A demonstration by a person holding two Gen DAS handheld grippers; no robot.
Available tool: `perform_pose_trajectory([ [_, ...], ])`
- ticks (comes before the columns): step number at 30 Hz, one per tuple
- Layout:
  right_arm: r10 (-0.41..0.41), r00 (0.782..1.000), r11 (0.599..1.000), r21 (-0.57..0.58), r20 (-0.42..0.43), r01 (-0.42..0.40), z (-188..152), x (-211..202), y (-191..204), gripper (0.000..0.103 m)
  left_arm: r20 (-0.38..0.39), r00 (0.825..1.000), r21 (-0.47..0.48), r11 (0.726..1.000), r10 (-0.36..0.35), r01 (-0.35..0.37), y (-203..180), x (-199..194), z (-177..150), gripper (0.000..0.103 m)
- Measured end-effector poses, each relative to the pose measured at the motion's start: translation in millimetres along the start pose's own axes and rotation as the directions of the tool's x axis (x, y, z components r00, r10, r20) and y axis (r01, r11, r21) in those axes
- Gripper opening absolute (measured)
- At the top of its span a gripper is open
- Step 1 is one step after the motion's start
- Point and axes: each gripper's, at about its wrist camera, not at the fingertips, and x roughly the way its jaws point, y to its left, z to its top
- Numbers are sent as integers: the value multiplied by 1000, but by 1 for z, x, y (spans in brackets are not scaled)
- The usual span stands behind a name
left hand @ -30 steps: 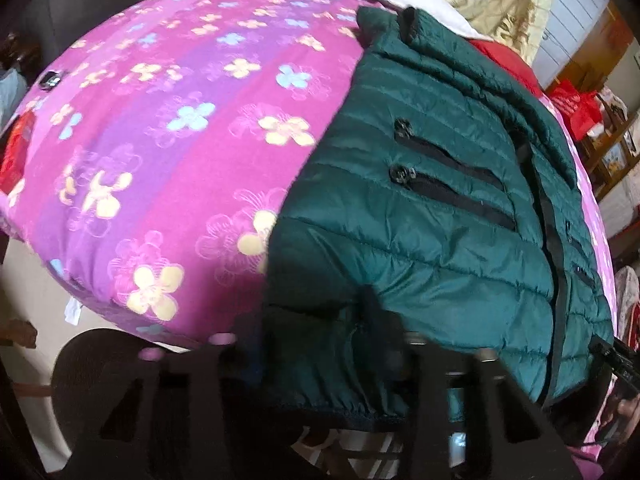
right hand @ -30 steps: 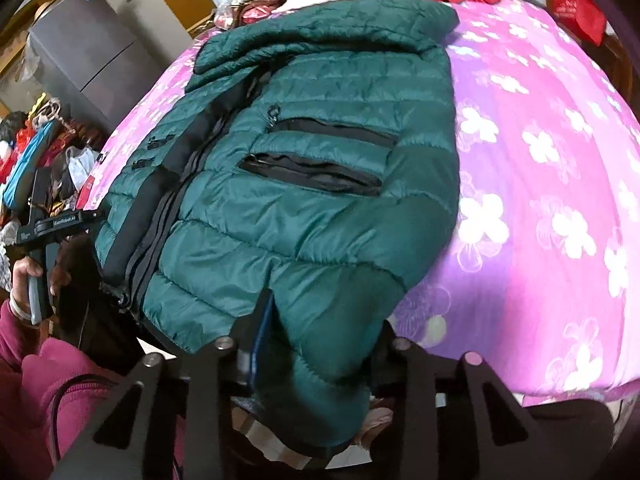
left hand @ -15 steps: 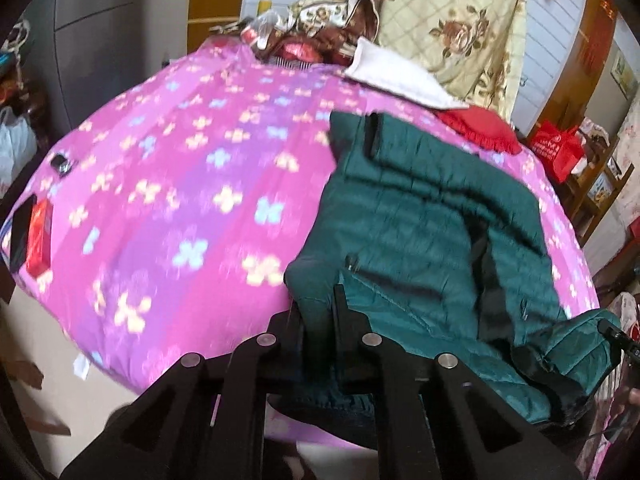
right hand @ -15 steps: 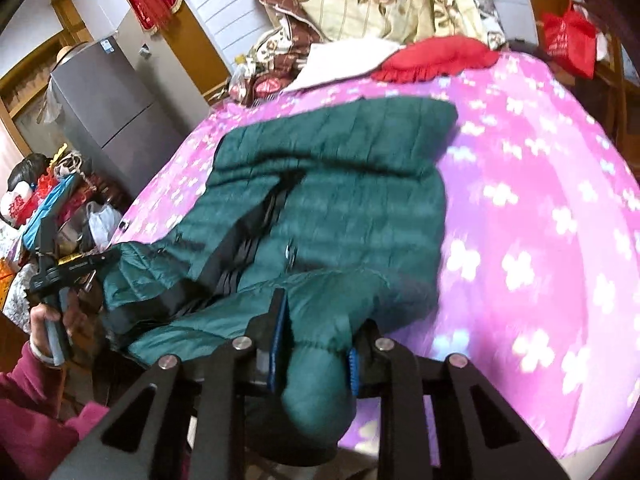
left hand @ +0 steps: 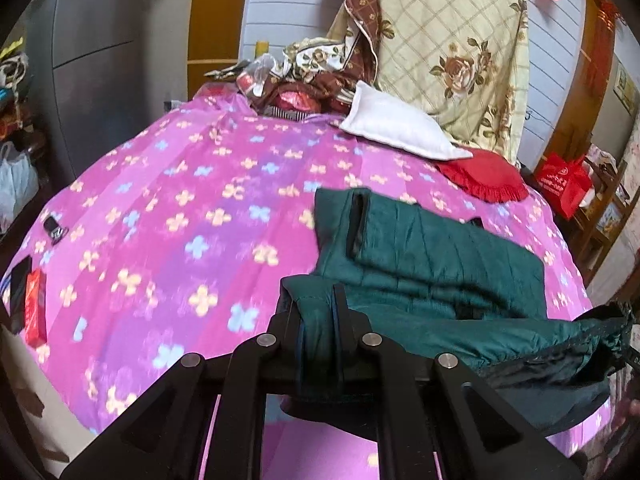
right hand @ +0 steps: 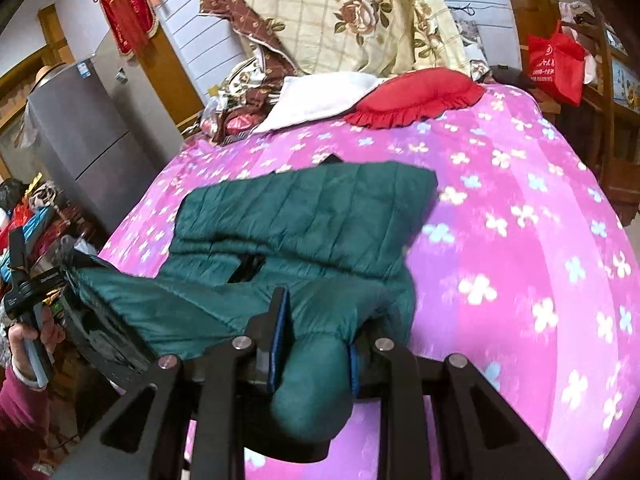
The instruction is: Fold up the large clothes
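Note:
A dark green quilted jacket (left hand: 432,256) lies on a pink flowered bedcover (left hand: 168,216), its lower part raised off the bed. My left gripper (left hand: 318,320) is shut on one corner of the jacket's hem, with the fabric pinched tight between the black fingers. My right gripper (right hand: 316,320) is shut on the other hem corner, and a thick green roll of jacket (right hand: 312,216) bulges between its blue pads. In the right wrist view, the hem stretches left to the other gripper, which a hand (right hand: 28,332) in a pink sleeve holds. The jacket's collar end rests flat on the bed.
A white pillow (left hand: 396,124), a red fringed cushion (right hand: 416,100) and a heaped floral quilt (left hand: 452,48) sit at the bed's head. A grey fridge (right hand: 80,128) stands left, a red bag (right hand: 554,66) right. A red box (left hand: 36,304) lies on the bed's left edge.
Both grippers have risen and carried the hem off the bed's near edge toward the collar. The jacket's front with its zip pockets is now folded under and hidden.

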Motion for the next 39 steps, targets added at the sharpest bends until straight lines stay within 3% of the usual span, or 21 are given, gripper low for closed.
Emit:
perform_pose_trajectory([
  [13,-94,995,995,32,22,93,57,41,-19,25,47,997,-13,998,59,-58,-23,51,55,0],
  [21,-126,991,989,75,31,124,102,76,-36,25,31,991,-7,992,129,-128,-42,109,90,0],
  [31,-164,986,976,140,-31,167,134,151,-64,25,-48,982,-48,982,183,-185,-44,192,93,0],
  [39,-135,988,958,243,-75,149,125,204,-95,28,-54,978,-45,978,201,-204,-49,222,87,0],
])
